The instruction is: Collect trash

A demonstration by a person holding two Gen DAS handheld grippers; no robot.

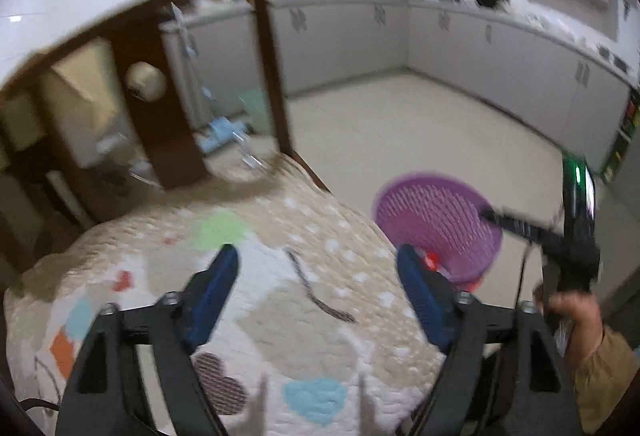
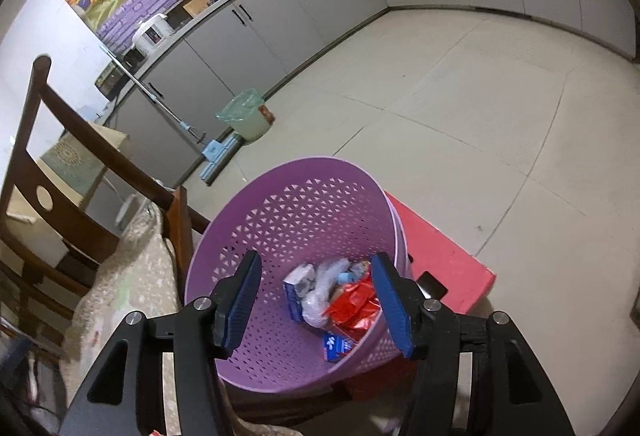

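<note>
the left gripper [image 1: 318, 268] stands wide apart over a bed covered with a quilted blanket [image 1: 256, 276] that has coloured patches. nothing is between its blue pads [image 1: 216, 288], so it is released and carries nothing. this view is blurred.

the right gripper [image 2: 316, 296] is also released: its two blue pads [image 2: 390, 304] are apart and do not press on anything. it points down into a purple basket [image 2: 288, 220] with small triangle holes in its wall. in the left wrist view the same purple basket [image 1: 436, 220] shows at the right of the bed, just beside the bed edge, and the black body of the right gripper [image 1: 568, 236] is over its rim, held by a hand [image 1: 576, 320] with a tan sleeve.

the trash lies at the bottom of the basket: a small blue and white box [image 2: 298, 290], a crumpled clear plastic bag [image 2: 324, 288], a red shiny wrapper [image 2: 354, 306] and another blue and white packet [image 2: 336, 346]. they touch each other in one pile, seen between the pads of the right gripper but lower, not gripped.

the basket stands against a pink red stool [image 2: 444, 256] on the tiled floor [image 2: 460, 96]. a wooden chair [image 2: 60, 196] is at the left. far behind, near the grey cabinets [image 2: 280, 16], there is a pale bin [image 2: 248, 116] with a green liner and a mop [image 2: 200, 140] beside it.
</note>
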